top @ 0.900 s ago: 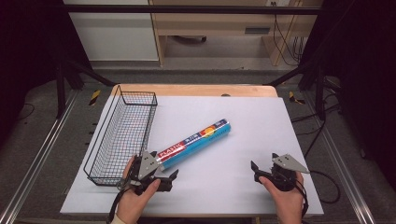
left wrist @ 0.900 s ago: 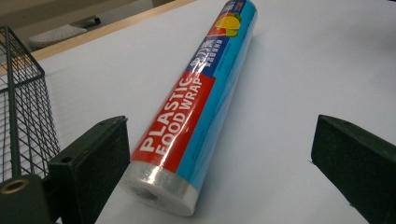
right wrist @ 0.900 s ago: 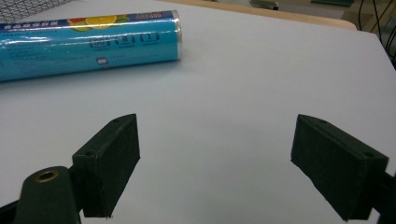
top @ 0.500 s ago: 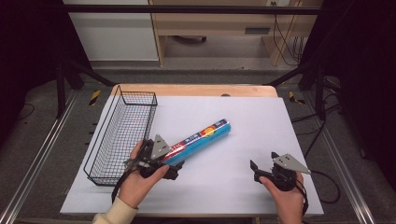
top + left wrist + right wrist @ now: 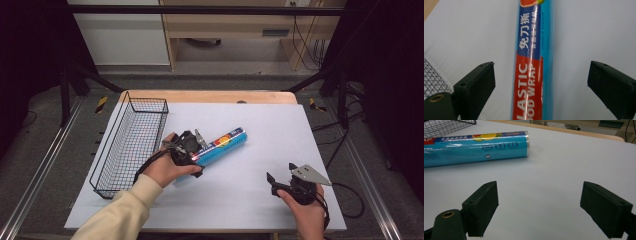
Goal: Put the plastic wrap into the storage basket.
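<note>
Nearest to me, at the front right of the worktop [image 5: 320, 125], my right gripper [image 5: 274, 183] hovers low over the bare white surface with its jaws set wide apart and nothing between them. In the right gripper view those two black pads frame empty tabletop, and the plastic wrap roll [image 5: 476, 146] lies well beyond them, its capped end pointing toward the middle of the worktop.

Farther in, left of centre, my left gripper [image 5: 196, 149] sits over the near end of the roll [image 5: 220, 146]. Its jaws stand spread, one on either side of the tube. In the left gripper view the roll [image 5: 534, 62] runs straight up the middle between the two pads, with a clear gap of white surface on each side, so neither pad presses on it. The red band lettered PLASTIC FOOD WRAP is the part lying between the jaws; the blue stretch runs on away from the gripper.

The roll lies flat on the worktop, slanting from the left gripper toward the far right.

Beyond and to the left, along the left edge, a black wire basket [image 5: 131, 142] stands lengthwise, near the roll's held-over end but apart from it.
</note>
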